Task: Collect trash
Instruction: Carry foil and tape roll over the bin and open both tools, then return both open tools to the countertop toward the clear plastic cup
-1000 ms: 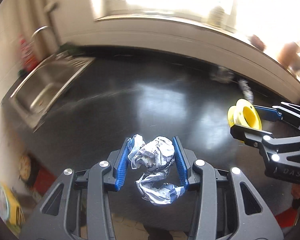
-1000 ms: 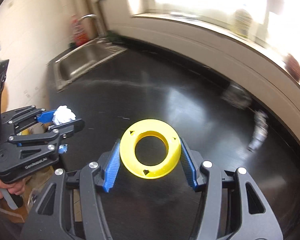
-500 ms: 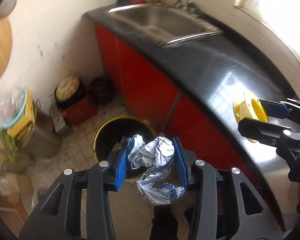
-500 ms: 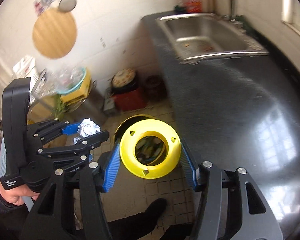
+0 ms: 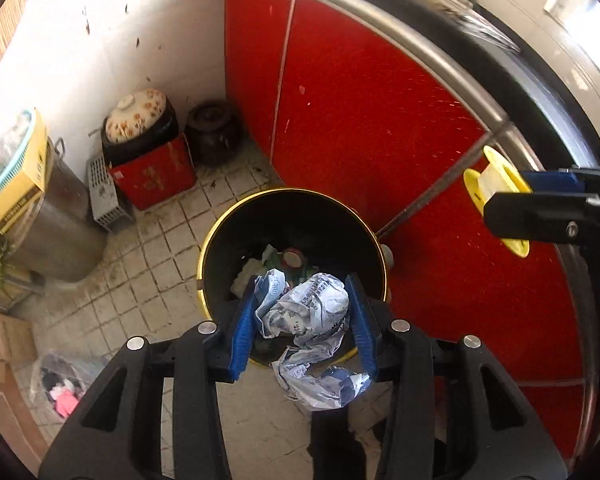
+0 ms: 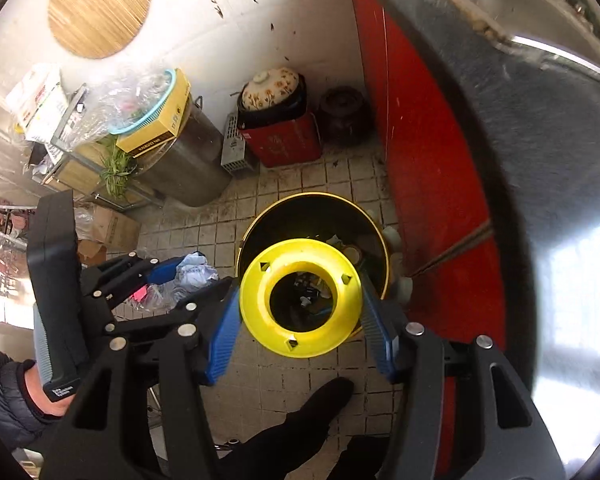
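My left gripper (image 5: pixel 302 324) is shut on a crumpled white-and-blue paper wrapper (image 5: pixel 308 312) and holds it above the near rim of a black trash bin with a yellow rim (image 5: pixel 220 232). The bin holds several scraps. My right gripper (image 6: pixel 300 312) is shut on a yellow plastic spool (image 6: pixel 300 304), held over the same bin (image 6: pixel 320 198). The spool (image 5: pixel 496 196) and the right gripper also show at the right of the left wrist view. The left gripper with the wrapper (image 6: pixel 194 270) shows left of the spool in the right wrist view.
The bin stands on a tiled floor against red cabinet doors (image 5: pixel 360 100) under a dark counter (image 6: pixel 540 140). A red box with a flowered pot lid (image 5: pixel 148 160), a dark jar (image 5: pixel 214 132) and a steel drum (image 5: pixel 56 232) stand behind it. My shoe (image 6: pixel 300 412) is near.
Both grippers have swung from over the counter down and left toward the floor. They now hang over the trash bin, still holding the wrapper and the spool.
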`<state>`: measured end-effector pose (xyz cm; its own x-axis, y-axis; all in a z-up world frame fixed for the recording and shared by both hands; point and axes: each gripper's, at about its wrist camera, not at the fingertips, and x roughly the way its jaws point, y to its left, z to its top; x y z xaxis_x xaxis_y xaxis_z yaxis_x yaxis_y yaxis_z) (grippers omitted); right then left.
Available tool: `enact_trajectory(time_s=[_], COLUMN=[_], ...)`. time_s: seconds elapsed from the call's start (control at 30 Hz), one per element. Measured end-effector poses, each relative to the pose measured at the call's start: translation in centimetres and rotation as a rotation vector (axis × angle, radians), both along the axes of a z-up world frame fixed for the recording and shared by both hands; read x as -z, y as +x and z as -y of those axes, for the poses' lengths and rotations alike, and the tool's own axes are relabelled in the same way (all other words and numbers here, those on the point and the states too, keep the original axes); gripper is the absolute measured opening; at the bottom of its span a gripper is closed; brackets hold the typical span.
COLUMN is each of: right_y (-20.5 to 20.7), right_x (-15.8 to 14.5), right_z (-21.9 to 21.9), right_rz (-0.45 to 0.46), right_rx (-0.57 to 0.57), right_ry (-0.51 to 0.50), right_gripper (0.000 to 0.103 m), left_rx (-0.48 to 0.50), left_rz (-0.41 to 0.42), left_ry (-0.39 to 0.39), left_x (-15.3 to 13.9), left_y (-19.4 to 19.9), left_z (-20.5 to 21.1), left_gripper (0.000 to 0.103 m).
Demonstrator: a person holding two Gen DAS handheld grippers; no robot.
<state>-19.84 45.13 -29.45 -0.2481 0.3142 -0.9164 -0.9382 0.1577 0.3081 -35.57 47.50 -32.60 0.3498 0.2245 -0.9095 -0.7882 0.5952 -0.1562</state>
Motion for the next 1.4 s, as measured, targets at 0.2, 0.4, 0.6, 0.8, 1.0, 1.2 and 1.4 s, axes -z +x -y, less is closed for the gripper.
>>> enact_trajectory(time_s=[0.2, 0.4, 0.6, 0.8, 1.0, 1.2, 1.4], right_y=[0.1, 1.4, 5.5, 11.5, 16.6, 18.9, 18.9], right_x=[0.6, -3.4, -10.9, -18.3, -23.2, -25.5, -25.0], right_z=[-1.9, 0.6, 9.5, 22.7, 36.4, 48.7, 55.9], right_rz=[-0.011, -0.013, 0.094, 0.345, 0.47, 0.53, 0.522], right_rx=[-0.004, 0.032, 0.168, 0.426, 0.775, 1.055, 1.207], right_ry=[-0.006, 0.049, 0.116, 0.116, 0.11, 0.113, 0.092], right_gripper=[0.068, 0.083, 0.09, 0.092, 0.092, 0.092, 0.092], left_rx=[-0.018, -0.059, 0.021, 0.263, 0.615, 0.923, 1.086], left_rz=[-0.021, -0.019, -0.049, 0.028, 0.147, 0.212, 0.226], left_ry=[0.001, 0.027, 0.131, 0.243, 0.235, 0.226, 0.261], left_x=[0.8, -1.7, -7.9, -16.3, -21.6, -23.8, -24.3], left_y=[0.9, 0.3, 3.3, 12.2, 22.8, 30.5, 33.1], left_z=[-1.0, -0.4, 3.1, 11.7, 23.3, 34.3, 40.6], left_gripper=[0.09, 0.092, 0.093, 0.094, 0.095, 0.095, 0.095])
